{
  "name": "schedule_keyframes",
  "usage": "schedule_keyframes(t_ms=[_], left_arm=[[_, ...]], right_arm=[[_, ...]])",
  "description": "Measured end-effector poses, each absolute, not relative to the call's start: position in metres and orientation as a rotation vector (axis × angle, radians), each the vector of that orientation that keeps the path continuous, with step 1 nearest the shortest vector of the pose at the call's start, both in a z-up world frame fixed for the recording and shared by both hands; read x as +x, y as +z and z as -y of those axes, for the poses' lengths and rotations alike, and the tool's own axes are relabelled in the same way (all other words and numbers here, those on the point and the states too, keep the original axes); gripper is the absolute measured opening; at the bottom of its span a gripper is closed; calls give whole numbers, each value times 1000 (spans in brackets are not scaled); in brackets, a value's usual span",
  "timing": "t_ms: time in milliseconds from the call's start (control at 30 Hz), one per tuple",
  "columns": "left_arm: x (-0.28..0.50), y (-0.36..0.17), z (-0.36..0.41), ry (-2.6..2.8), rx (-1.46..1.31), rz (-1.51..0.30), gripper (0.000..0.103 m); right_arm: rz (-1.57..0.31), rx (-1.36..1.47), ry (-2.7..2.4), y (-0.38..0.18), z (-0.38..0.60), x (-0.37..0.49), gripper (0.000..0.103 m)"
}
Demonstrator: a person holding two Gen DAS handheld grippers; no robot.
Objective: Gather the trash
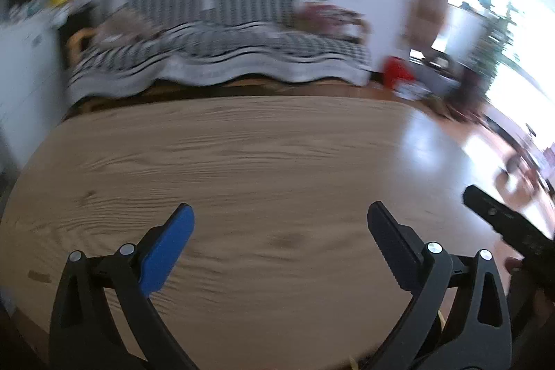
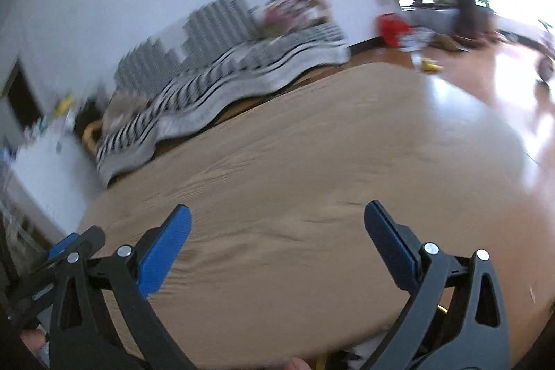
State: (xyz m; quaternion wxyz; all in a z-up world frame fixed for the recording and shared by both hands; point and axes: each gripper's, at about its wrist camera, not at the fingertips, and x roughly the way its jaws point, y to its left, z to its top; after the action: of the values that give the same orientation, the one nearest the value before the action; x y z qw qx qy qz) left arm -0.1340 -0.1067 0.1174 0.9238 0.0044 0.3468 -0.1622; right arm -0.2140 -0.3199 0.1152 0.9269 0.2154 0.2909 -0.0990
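My left gripper point(image 1: 281, 214) is open and empty above a light wooden table point(image 1: 242, 162). My right gripper point(image 2: 277, 214) is open and empty above the same table point(image 2: 295, 144). A finger of the right gripper point(image 1: 499, 221) shows at the right edge of the left wrist view, and part of the left gripper point(image 2: 73, 243) shows at the lower left of the right wrist view. No trash shows on the table top. Both views are blurred.
A sofa with a black-and-white striped blanket point(image 1: 222, 54) stands beyond the table's far edge. A red object point(image 1: 399, 71) and clutter lie on the shiny wood floor point(image 1: 451, 155) at the right. A white cabinet point(image 1: 24, 65) stands at the left.
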Motion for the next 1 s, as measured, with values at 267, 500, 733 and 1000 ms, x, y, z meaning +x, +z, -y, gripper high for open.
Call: schedule_keyframes(t_ms=[267, 500, 733, 1000], left_arm=[[-68, 65, 4, -142, -118, -839, 97], [-73, 71, -8, -119, -117, -799, 97], [-60, 62, -9, -152, -48, -833, 97], [-55, 58, -13, -123, 6, -832, 97]], right_arm=[[-662, 291, -81, 84, 201, -110, 96], [-724, 255, -93, 58, 178, -93, 96], [-750, 150, -198, 42, 192, -96, 96], [-750, 149, -236, 39, 195, -100, 96]])
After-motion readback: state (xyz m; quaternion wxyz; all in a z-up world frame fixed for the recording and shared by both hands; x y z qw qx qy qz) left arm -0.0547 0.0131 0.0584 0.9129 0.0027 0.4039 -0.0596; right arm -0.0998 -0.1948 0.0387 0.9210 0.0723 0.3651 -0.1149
